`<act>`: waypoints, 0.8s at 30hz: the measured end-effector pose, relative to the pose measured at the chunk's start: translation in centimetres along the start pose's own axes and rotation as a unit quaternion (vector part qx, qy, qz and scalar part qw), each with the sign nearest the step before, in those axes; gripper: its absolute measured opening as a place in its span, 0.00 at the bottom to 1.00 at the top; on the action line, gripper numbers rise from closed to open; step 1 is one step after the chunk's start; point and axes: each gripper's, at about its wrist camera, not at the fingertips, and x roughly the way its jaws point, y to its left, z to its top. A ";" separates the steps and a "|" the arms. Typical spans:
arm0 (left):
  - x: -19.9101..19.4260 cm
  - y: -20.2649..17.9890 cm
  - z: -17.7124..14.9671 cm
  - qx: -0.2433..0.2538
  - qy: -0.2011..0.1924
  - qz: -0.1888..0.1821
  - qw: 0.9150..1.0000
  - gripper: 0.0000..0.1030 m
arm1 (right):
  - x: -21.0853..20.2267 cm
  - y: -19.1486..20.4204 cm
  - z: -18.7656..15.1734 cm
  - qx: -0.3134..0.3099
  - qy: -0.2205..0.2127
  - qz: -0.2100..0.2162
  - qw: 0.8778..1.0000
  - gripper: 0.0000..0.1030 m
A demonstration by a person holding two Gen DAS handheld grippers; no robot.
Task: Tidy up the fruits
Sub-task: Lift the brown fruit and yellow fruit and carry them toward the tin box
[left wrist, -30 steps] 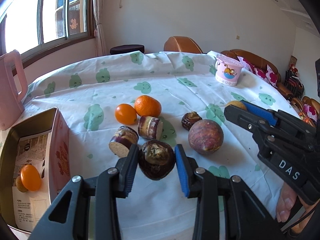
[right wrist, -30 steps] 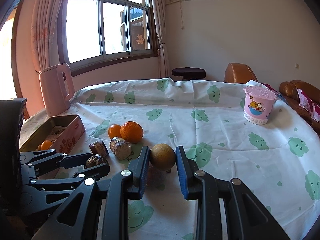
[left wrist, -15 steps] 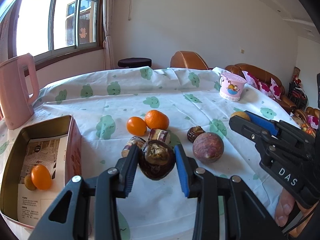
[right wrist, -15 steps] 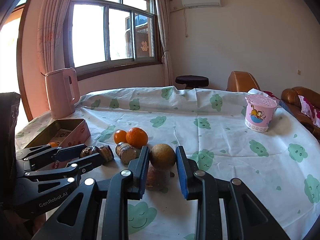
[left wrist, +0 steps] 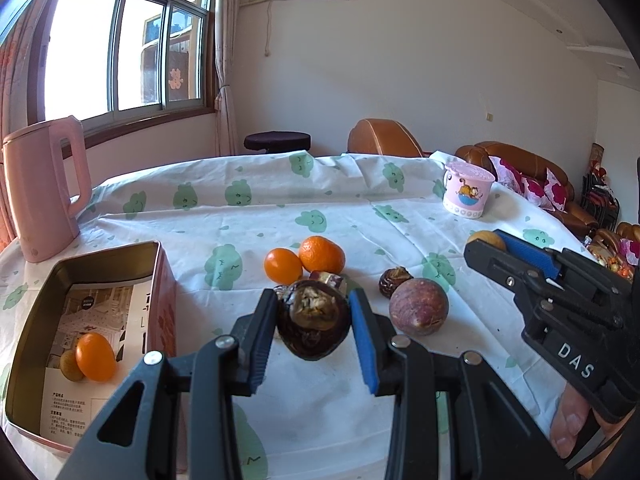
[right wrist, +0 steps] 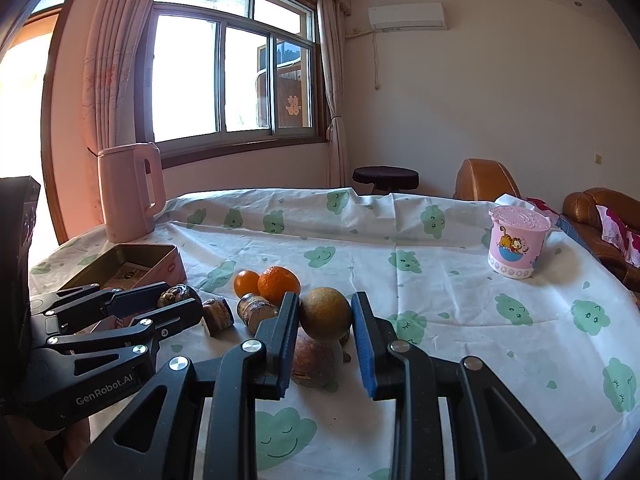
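Left gripper: clenched on a dark brown wrinkled fruit, lifted clear of the tablecloth, likely for carrying
Right gripper: clamped on a round tan fruit, held above a purple-brown fruit lying on the cloth
Tin box: open at left, holding an orange fruit and a small tan one, probably the sorting spot
Loose fruit: two oranges near the middle, waiting

"DAS" was read on the right gripper, lower right of the left wrist view; "GenRobot.AI" on the left gripper, lower left of the right wrist view.
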 end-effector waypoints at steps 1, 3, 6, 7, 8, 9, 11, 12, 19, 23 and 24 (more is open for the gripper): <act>-0.1 0.0 0.0 -0.001 -0.002 0.001 1.000 0.37 | 0.0 0.0 0.0 0.000 -0.001 0.000 1.000 0.28; -0.2 0.1 0.0 -0.002 -0.005 0.001 1.000 0.37 | -0.2 0.0 0.0 -0.001 -0.004 0.000 1.000 0.28; -0.3 0.1 0.0 -0.003 -0.010 0.003 1.000 0.37 | -0.4 0.1 0.0 -0.002 -0.009 -0.001 1.000 0.28; -0.4 0.1 0.0 -0.003 -0.011 0.003 1.000 0.37 | -0.4 0.1 0.0 -0.003 -0.010 -0.001 1.000 0.28; -0.4 0.2 0.0 -0.003 -0.013 0.004 1.000 0.37 | -0.4 0.2 0.0 -0.003 -0.011 0.000 1.000 0.28; -0.5 0.2 0.0 -0.004 -0.014 0.004 1.000 0.37 | -0.5 0.2 0.0 -0.004 -0.012 -0.001 1.000 0.28; -0.7 0.2 0.0 -0.005 -0.018 0.005 1.000 0.37 | -0.6 0.2 0.0 -0.005 -0.014 -0.001 1.000 0.28; -0.7 0.2 0.0 -0.006 -0.019 0.005 1.000 0.37 | -0.6 0.2 0.0 -0.005 -0.015 -0.001 1.000 0.28; -1.1 0.3 0.0 -0.007 -0.029 0.009 1.000 0.37 | -0.9 0.3 0.0 -0.007 -0.023 -0.001 1.000 0.28; -1.4 0.2 -0.1 -0.005 -0.036 0.012 0.999 0.37 | -1.1 0.3 0.0 -0.008 -0.028 -0.001 1.000 0.28; -1.5 0.2 -0.1 -0.005 -0.037 0.013 0.999 0.37 | -1.1 0.3 0.0 -0.008 -0.029 0.000 1.000 0.28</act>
